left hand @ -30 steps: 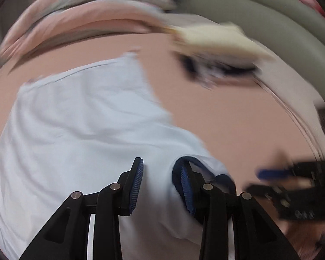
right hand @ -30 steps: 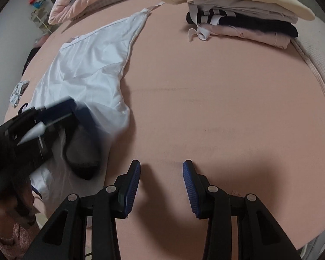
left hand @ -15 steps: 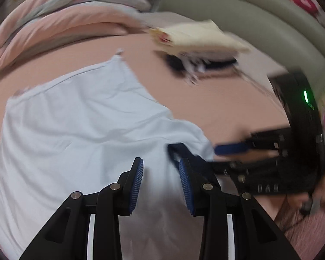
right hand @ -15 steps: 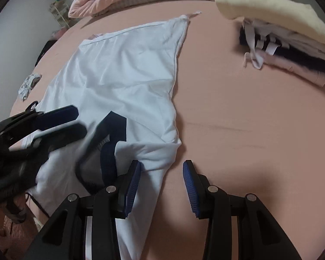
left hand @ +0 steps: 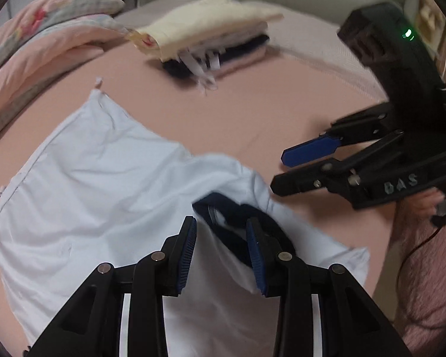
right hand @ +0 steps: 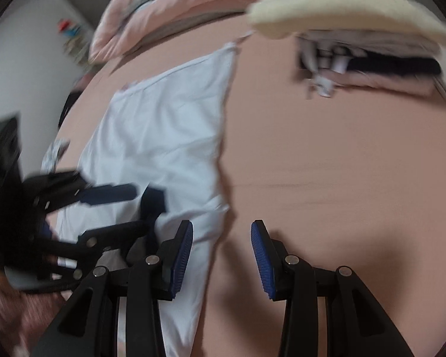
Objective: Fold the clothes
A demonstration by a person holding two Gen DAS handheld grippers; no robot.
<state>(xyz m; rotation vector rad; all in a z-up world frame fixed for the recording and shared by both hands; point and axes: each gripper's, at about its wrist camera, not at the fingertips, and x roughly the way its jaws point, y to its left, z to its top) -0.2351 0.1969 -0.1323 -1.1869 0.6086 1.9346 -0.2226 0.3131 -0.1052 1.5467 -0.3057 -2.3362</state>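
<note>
The white shirt lies spread on the pink bed, filling the lower left of the left wrist view, its dark collar bunched at the near edge. The left gripper hangs over that collar, jaws part open, cloth between them but not pinched, probably lining up a grab. The right gripper, also part open and empty, hovers over bare sheet beside the shirt's edge. The folded pile waits at the top, likely the shirt's destination.
</note>
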